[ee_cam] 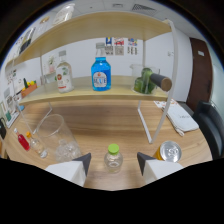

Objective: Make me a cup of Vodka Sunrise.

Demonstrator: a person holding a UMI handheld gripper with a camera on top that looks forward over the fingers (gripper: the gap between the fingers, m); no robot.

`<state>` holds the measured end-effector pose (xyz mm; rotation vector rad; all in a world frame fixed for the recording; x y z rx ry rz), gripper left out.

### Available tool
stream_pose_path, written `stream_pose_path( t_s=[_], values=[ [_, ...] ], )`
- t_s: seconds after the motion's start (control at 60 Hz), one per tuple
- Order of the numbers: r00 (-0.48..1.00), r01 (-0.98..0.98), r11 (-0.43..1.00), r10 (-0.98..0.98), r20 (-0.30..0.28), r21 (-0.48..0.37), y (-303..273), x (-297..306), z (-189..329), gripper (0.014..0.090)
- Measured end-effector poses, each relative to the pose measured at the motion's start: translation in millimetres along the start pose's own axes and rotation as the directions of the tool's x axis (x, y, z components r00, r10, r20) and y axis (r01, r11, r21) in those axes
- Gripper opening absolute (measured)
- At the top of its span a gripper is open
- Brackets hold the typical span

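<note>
A: Tongs?
B: Released, dark wedge tips spread wide. A small clear plastic bottle with green cap stands between them on the wood-grain bench, gaps either side.

A: Around it?
B: Clear tall glass beside the left tip, ribbed with ice-like lumps inside. Shiny metal can by the right tip.

A: Shelf?
B: Pale wooden shelf on thin white legs carries a blue-liquid bottle, a clear rounded bottle, and a glass jar with something green inside.
</note>
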<state>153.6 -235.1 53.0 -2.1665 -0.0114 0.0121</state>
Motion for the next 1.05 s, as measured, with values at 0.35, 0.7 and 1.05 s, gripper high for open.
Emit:
stream_pose_path(
  t_s=[0.35, 0.7, 1.05],
  values=[
    [0.998, 0.011, 1.000, -0.012, -0.066, -0.008, -32.7, -53.2, -114.3, 0.0849],
    [0.999, 0.018, 0.999, -0.020, -0.042, -0.047, -15.5, -139.7, -149.1, 0.0859],
    [0.998, 0.004, 0.999, -0.007, -0.065, -0.054, -15.5, -152.6, -154.6, 0.0861]
  ],
)
